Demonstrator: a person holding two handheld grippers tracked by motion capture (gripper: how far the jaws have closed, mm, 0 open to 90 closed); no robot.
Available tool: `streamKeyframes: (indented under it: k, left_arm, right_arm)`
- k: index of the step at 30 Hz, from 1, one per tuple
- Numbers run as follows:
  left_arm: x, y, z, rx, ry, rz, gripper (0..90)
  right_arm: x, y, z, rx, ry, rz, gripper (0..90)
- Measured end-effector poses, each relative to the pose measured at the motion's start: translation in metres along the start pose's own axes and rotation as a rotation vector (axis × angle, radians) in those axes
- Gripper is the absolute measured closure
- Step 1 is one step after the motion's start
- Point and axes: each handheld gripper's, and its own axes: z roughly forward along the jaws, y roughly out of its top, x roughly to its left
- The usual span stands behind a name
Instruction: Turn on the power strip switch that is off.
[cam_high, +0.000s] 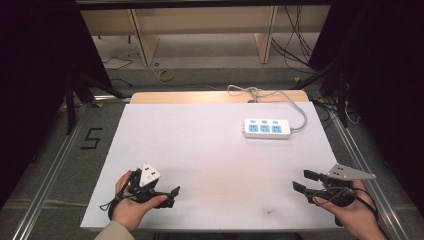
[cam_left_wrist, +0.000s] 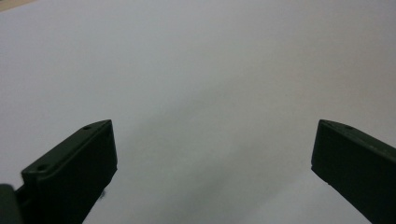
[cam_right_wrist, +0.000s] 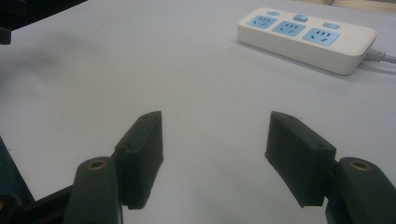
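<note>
Your right gripper (cam_right_wrist: 215, 140) gaped empty; its view caught white blue-socketed plastic power strip (cam_right_wrist: 306, 37) ahead-right. Your left gripper (cam_left_wrist: 212, 154) gaped empty over white table sheet (cam_left_wrist: 201, 70).

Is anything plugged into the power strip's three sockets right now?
No: in the right gripper view the power strip lies on the white table cover with all three blue sockets bare.

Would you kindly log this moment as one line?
left gripper: open, empty | right gripper: open, empty | power strip: untouched, far right of table
</note>
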Motion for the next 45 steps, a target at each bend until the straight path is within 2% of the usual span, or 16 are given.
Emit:
streamKeyframes:
  k: [6, 11, 14, 19, 21, 24, 30, 34, 45]
  left_arm:
    - [-0.003, 0.001, 0.004, 0.003, -0.018, 0.019, 0.0]
    - [-0.002, 0.001, 0.004, 0.012, -0.008, 0.014, 0.0]
    - [0.001, 0.0, 0.005, 0.015, -0.004, 0.002, 0.0]
    - [0.002, 0.001, 0.005, 0.013, 0.0, -0.009, 0.5]
    - [0.002, 0.001, 0.006, 0.021, 0.003, -0.01, 0.6]
    - [0.002, 0.0, 0.007, 0.035, 0.009, -0.019, 1.4]
    - [0.002, -0.001, 0.008, 0.042, 0.009, -0.023, 1.7]
    - [0.001, 0.0, 0.008, 0.031, 0.009, -0.02, 1.9]
    - [0.001, 0.0, 0.009, 0.044, 0.007, -0.013, 2.2]
  right_arm:
    - [-0.001, 0.001, 0.0, -0.002, -0.003, -0.007, 41.3]
    - [0.0, 0.005, 0.0, 0.008, -0.035, -0.036, 57.9]
    - [0.0, 0.007, -0.001, 0.007, -0.07, -0.065, 68.1]
    - [-0.003, 0.011, 0.0, -0.003, -0.117, -0.07, 78.7]
    - [-0.004, 0.012, 0.001, -0.005, -0.123, -0.074, 81.1]
    - [-0.005, 0.015, 0.003, 0.002, -0.158, -0.091, 89.2]
    - [-0.008, 0.025, 0.008, -0.009, -0.19, -0.092, 90.0]
    - [-0.009, 0.029, 0.013, -0.015, -0.194, -0.094, 90.0]
    - [-0.009, 0.045, 0.03, -0.019, -0.202, -0.104, 90.0]
